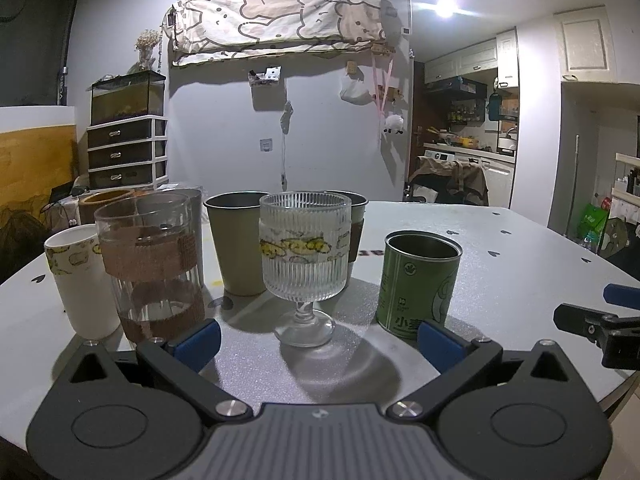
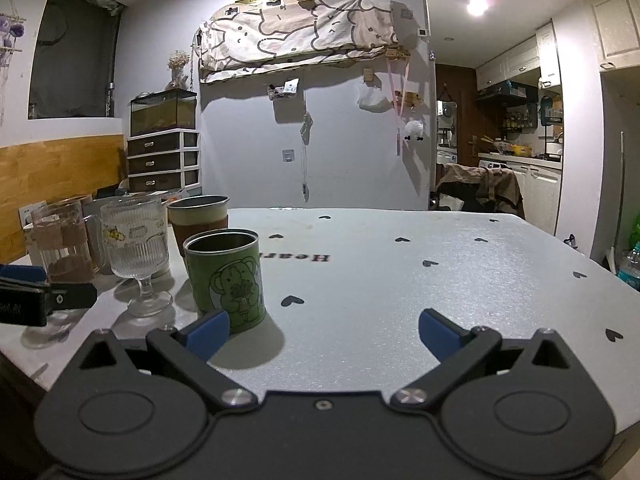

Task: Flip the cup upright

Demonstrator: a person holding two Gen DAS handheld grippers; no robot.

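Both tongs spread wide and empty, left gripper (image 1: pixel 316 340) facing the ribbed stemmed glass (image 1: pixel 304 256), right gripper (image 2: pixel 324 334) beside the green tin cup (image 2: pixel 226 276), every cup on the table (image 2: pixel 400 272) standing mouth-up, apparently nothing left to flip

On the table (image 1: pixel 500 248), the goblet (image 1: pixel 304 256) stands left of the tin (image 1: pixel 418 280), other cups seemingly behind.
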